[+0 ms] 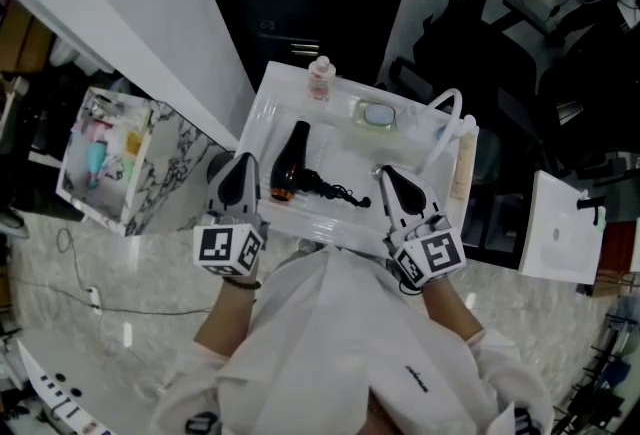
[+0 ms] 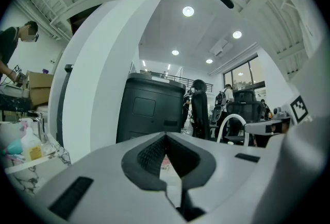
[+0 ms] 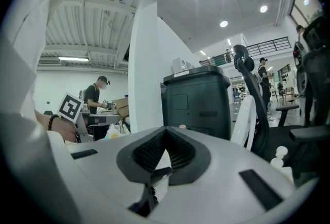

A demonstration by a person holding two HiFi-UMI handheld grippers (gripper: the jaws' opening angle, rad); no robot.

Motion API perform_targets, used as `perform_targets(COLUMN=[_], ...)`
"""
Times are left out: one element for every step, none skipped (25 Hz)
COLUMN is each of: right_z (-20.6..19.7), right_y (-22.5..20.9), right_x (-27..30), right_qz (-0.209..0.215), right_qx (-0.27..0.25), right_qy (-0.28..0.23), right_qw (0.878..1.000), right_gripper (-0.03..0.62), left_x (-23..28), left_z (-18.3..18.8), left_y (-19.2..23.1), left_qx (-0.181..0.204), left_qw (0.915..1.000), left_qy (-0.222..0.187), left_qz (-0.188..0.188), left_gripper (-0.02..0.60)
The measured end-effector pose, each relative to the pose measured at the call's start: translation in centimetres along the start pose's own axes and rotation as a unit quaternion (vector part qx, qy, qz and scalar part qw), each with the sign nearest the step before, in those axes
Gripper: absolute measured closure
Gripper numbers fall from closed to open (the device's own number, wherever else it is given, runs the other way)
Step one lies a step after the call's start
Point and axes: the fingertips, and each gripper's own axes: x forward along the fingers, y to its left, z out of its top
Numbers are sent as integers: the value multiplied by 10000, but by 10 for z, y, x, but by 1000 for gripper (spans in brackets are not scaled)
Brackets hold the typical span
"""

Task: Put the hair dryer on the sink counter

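A black hair dryer [image 1: 293, 159] with an orange end lies on the white sink counter [image 1: 262, 113], its dark cord [image 1: 335, 189] coiled to its right. My left gripper [image 1: 243, 163] is held at the counter's near left edge, just left of the dryer and apart from it, shut and empty. My right gripper [image 1: 386, 174] hovers at the near right, beyond the cord, also shut on nothing. In the left gripper view the left gripper [image 2: 166, 138] has its tips meeting, and the right gripper [image 3: 165, 131] looks the same in its own view. Both cameras point level across the room.
A pink bottle [image 1: 320, 79] and a round dish [image 1: 377, 114] stand at the counter's far side, with a white curved spout [image 1: 449, 111] at the right. A clear box of bottles [image 1: 104, 157] sits at the left. A black bin [image 2: 150, 107] and office chairs [image 1: 470, 13] stand beyond.
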Motion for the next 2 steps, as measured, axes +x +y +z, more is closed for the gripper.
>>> perform_targets(right_z=[-1,-2], right_y=[0,1], right_x=[0,0], right_qz=[4,7], right_qx=[-3,-6], right_qy=[5,10], right_qw=[10000,10000], right_gripper=[577,577], left_x=[0,0], left_z=[0,-1], left_y=[0,0], left_qx=[4,7], left_qw=[10000,10000], left_qy=[0,-2], left_qz=[-3,-6], left_gripper=[558,558])
